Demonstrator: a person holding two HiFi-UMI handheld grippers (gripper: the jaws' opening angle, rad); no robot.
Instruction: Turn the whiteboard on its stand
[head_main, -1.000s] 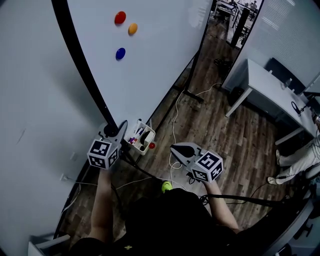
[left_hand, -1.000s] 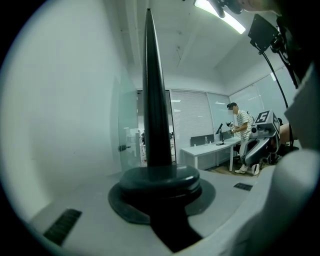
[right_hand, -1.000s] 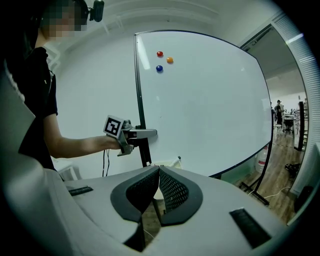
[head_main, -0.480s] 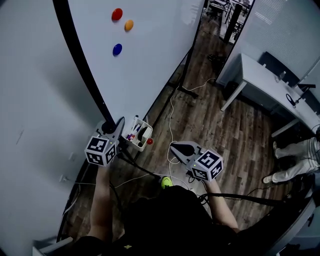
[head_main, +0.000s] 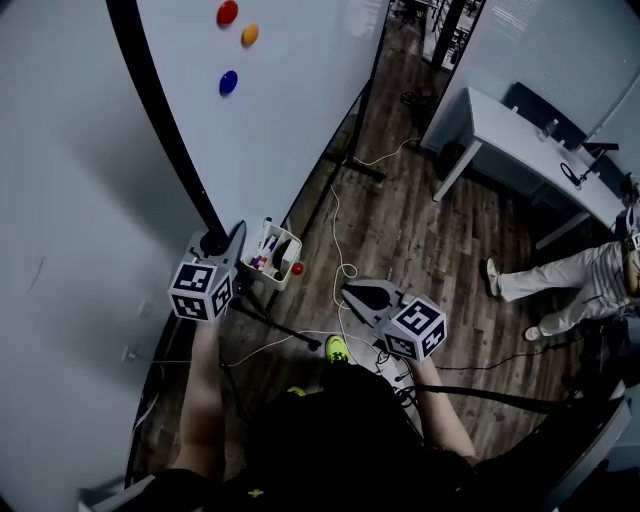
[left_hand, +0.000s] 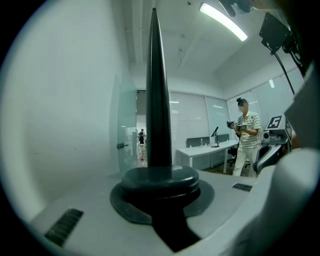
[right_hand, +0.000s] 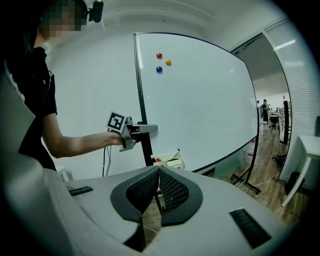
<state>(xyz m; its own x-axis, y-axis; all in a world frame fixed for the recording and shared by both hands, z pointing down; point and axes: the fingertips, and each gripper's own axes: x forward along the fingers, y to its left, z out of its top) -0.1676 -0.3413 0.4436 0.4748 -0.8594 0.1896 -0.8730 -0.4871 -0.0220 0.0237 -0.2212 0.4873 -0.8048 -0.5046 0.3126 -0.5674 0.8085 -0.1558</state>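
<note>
The whiteboard stands on a wheeled stand, with its black side frame running down to a round black knob. My left gripper is shut on that knob. In the left gripper view the knob fills the gap between the jaws and the frame post rises above it. My right gripper hangs low over the floor, away from the board, jaws shut with nothing in them. The right gripper view shows the board, the left gripper at its edge, and the right gripper.
A small tray of markers hangs beside the knob. Three magnets sit high on the board. Cables trail over the wood floor near the stand's foot. A white desk and a person's legs are at the right.
In the head view the board, its magnets and the far stand post have shifted left and up. A person's legs have come into view at the right. The left gripper stays at the knob.
</note>
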